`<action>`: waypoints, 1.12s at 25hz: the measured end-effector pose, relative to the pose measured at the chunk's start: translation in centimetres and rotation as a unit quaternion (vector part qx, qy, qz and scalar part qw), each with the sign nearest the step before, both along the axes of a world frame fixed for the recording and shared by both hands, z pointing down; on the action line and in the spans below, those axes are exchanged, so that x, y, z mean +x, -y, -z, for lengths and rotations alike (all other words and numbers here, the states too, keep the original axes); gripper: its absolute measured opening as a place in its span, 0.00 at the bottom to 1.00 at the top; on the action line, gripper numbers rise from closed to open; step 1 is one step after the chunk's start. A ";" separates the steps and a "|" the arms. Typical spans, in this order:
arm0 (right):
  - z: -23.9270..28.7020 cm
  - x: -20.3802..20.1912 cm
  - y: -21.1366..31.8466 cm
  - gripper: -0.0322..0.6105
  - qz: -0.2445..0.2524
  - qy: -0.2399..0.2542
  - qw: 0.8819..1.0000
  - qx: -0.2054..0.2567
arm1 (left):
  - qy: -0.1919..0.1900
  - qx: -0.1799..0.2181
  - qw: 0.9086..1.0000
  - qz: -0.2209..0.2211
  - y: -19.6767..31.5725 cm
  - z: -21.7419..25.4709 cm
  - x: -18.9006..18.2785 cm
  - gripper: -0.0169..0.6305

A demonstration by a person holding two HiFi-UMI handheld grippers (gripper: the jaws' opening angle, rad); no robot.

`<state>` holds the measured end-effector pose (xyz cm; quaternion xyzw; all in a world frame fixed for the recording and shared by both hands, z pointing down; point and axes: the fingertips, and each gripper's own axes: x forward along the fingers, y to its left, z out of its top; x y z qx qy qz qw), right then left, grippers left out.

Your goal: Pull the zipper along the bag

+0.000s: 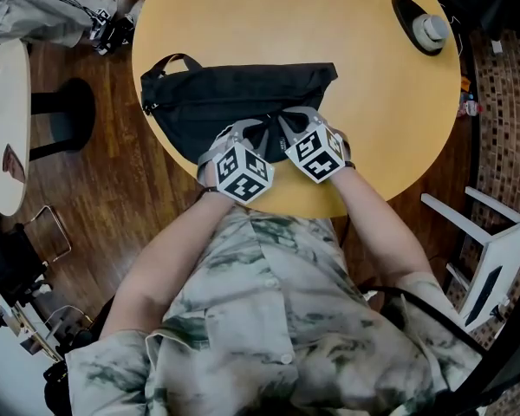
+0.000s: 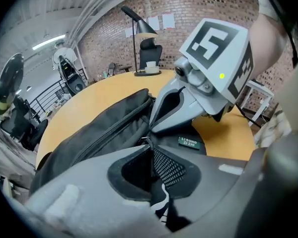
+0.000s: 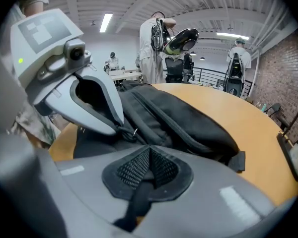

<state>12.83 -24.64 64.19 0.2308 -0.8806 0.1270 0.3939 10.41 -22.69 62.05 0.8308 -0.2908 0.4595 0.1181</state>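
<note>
Head view: black bag [image 1: 234, 102] lies on round desk [image 1: 329, 24]; left tongs [image 2: 150, 148] clamp the zipper pull [image 2: 145, 142], right tongs [image 3: 148, 151] clamp bag fabric.

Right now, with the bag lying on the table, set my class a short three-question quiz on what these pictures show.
1. True or false: the black waist bag lies on a round yellow table.
2. The left tool has its jaws: A wide apart; B shut on the bag; C shut on a cup.
3. Fill in: at the table's far edge stands a desk ____.
Key: 1 true; 2 B; 3 lamp.
</note>
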 end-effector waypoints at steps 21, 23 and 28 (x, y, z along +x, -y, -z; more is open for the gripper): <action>-0.2 0.0 -0.1 0.06 -0.023 -0.025 0.999 0.002 | -0.099 -0.046 0.993 0.032 -0.9 2.5 -5.6 0.06; -0.1 0.1 0.0 0.06 -0.027 -0.028 0.999 0.005 | -0.104 -0.048 0.993 0.031 -0.9 2.6 -6.3 0.06; -0.2 0.2 0.1 0.06 -0.039 -0.039 0.998 0.001 | -0.119 -0.050 0.991 0.034 -0.9 2.6 -7.8 0.06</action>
